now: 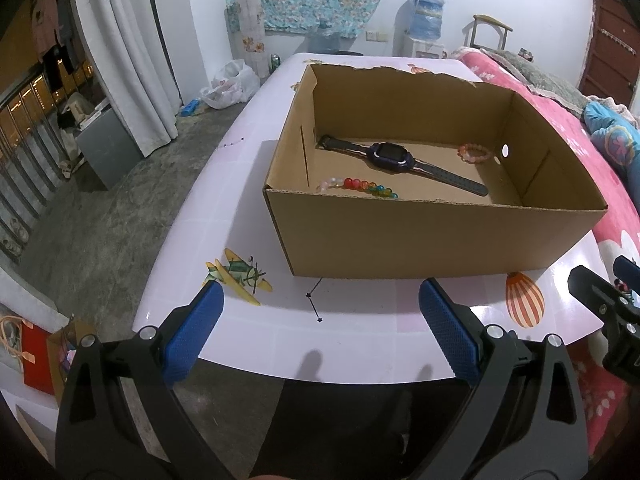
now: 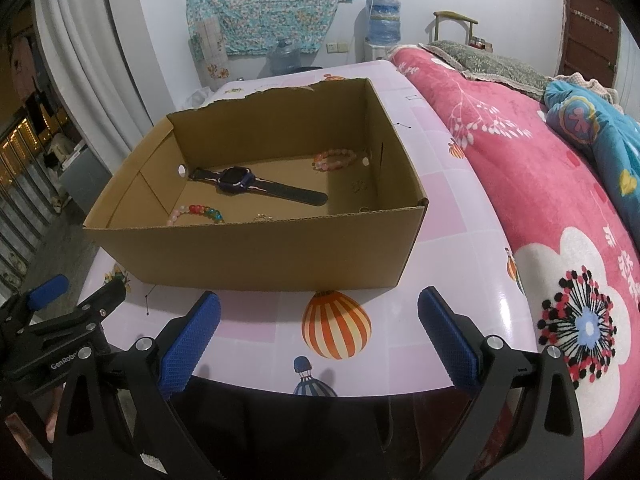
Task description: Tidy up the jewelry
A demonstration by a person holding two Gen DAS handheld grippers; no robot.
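An open cardboard box (image 1: 432,240) (image 2: 256,252) stands on the pink patterned table (image 1: 352,332) (image 2: 256,320). Inside lie a dark blue smartwatch (image 1: 394,157) (image 2: 237,179), a rainbow bead bracelet (image 1: 360,186) (image 2: 200,213) and a pink bead bracelet (image 1: 475,153) (image 2: 335,159). Small gold pieces (image 2: 262,217) rest near the box's front wall. My left gripper (image 1: 320,300) hangs open above the table's near edge, short of the box, holding nothing. My right gripper (image 2: 319,308) is open too, just before the box's front wall. Each gripper shows at the edge of the other's view.
A bed with a pink floral blanket (image 2: 560,200) runs along the table's right side. Left of the table is concrete floor (image 1: 100,220) with a grey cabinet (image 1: 106,148), white curtains (image 1: 132,60) and a plastic bag (image 1: 230,84). A water dispenser (image 2: 382,28) stands by the back wall.
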